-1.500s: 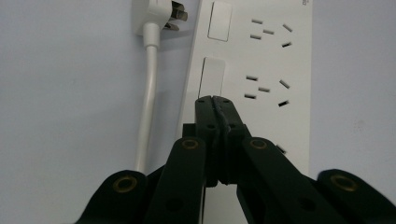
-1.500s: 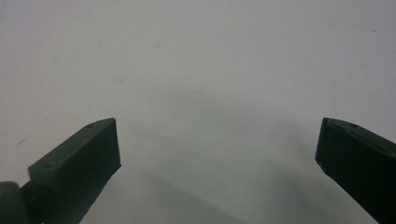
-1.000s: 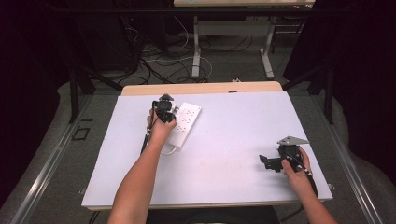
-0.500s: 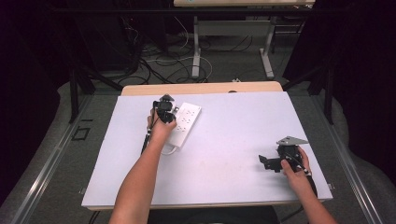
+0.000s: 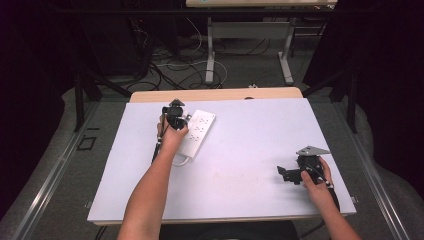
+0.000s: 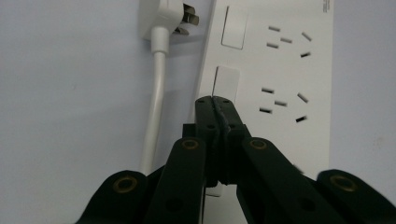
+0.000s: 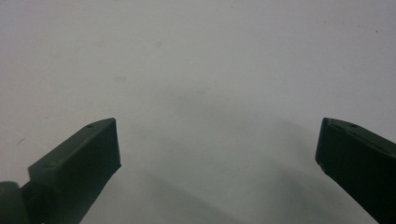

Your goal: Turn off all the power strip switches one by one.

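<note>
White plastic makes up the power strip [image 6: 268, 79], which lies flat on the pale table [image 5: 250, 150] directly under and ahead of the left gripper [image 6: 214, 100]. That gripper's jaws are pressed together with no gap and nothing between them, and their tips rest at the lower end of a rocker switch [image 6: 223, 83] on the strip's face. A second switch [image 6: 233, 28] sits farther out beyond the tips, with socket holes to the right of both. The strip's own plug [image 6: 170, 16] lies on the table just beside the strip's edge, prongs toward it, and its white cord [image 6: 156, 107] runs back along the left of the jaws.

In the high view the left hand [image 5: 172, 134] holds the gripper over the strip's near half. The right gripper [image 5: 286, 173] is well apart, low over bare table with jaws spread wide and empty.

Against the frame a second ago, the right gripper has slid slightly toward the left and the table's near edge; the left one and the strip have stayed put.
</note>
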`<state>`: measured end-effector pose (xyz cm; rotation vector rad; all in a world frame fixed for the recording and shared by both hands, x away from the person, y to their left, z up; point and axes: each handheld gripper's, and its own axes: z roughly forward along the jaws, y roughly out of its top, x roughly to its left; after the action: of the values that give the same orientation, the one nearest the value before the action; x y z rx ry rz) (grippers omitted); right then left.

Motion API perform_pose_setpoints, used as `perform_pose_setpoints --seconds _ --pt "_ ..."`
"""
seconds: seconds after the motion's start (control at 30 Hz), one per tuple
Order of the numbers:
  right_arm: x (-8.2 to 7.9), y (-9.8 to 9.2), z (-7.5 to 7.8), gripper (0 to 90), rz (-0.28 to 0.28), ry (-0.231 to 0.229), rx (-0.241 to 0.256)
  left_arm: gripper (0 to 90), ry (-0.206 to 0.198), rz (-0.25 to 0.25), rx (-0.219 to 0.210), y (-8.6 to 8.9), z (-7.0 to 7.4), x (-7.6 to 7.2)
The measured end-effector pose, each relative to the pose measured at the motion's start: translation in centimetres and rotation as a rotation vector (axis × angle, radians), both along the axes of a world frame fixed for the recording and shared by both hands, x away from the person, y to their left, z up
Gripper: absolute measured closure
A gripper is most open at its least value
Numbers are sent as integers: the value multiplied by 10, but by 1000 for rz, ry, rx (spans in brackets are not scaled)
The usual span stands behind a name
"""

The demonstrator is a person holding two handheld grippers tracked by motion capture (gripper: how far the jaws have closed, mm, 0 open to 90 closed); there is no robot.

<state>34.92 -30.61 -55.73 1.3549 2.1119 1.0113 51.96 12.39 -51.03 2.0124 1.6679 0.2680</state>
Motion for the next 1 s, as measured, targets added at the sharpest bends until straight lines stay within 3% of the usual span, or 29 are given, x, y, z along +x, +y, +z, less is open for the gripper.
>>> perform_pose_setpoints --seconds 0.53,1.0 --pt "-1 -1 1 0 -5 -9 1 900 -26 -5 -17 -6 19 12" --pt "-1 -1 0 0 -7 -4 3 900 -27 -1 -11 -15 9 19"
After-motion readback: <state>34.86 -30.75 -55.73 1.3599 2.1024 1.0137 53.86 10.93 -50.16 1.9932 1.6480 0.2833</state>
